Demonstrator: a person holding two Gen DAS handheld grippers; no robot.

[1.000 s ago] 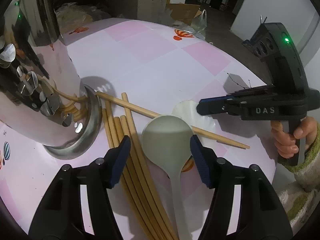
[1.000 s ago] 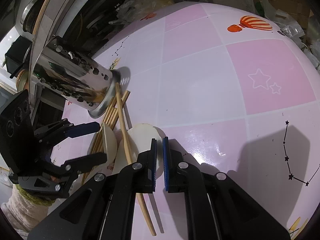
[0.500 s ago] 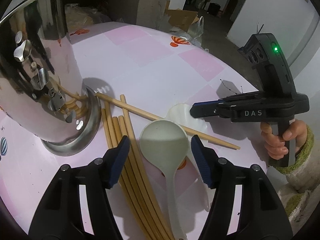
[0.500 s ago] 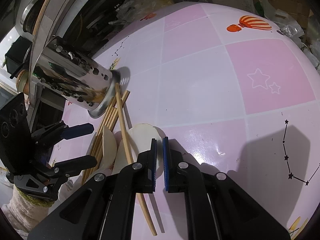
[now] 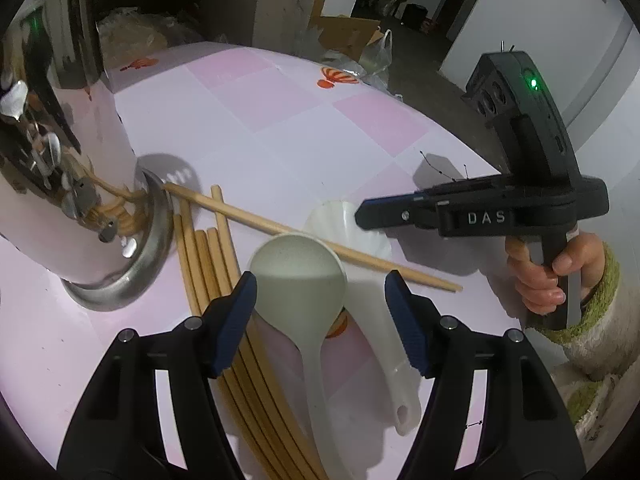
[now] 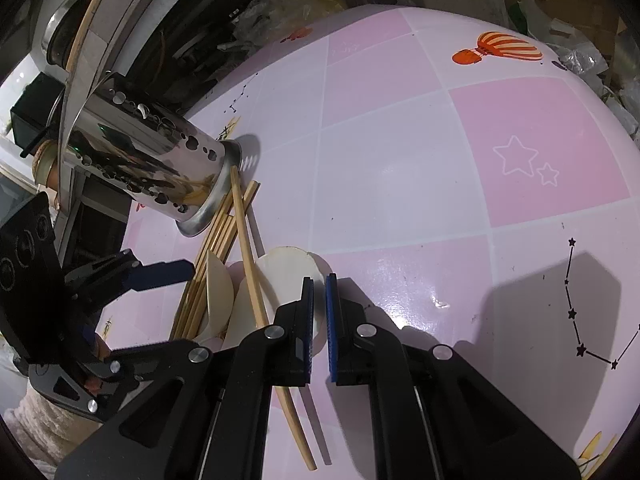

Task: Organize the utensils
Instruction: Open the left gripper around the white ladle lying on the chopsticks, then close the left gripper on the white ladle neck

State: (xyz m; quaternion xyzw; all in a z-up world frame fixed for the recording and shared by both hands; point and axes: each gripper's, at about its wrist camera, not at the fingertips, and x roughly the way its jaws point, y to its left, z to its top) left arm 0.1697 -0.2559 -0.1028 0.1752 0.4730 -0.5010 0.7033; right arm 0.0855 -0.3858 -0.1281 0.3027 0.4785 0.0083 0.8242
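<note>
Standing at the left of the pink checked desk [image 5: 280,120], the shiny metal holder [image 5: 80,184] has a bundle of chopsticks [image 5: 208,264] beside its base. Next, the left hand-held gripper [image 5: 320,312] hangs with jaws wide apart around a pale ladle [image 5: 298,276]. A white spoon [image 5: 372,312] lies just beside it. Farther right, the right hand-held gripper [image 6: 318,320] is nearly closed, holding nothing.

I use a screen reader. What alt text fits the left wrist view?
Open left claw straddles a pale ladle lying beside chopsticks, a white spoon and a steel holder on a pink table.
</note>
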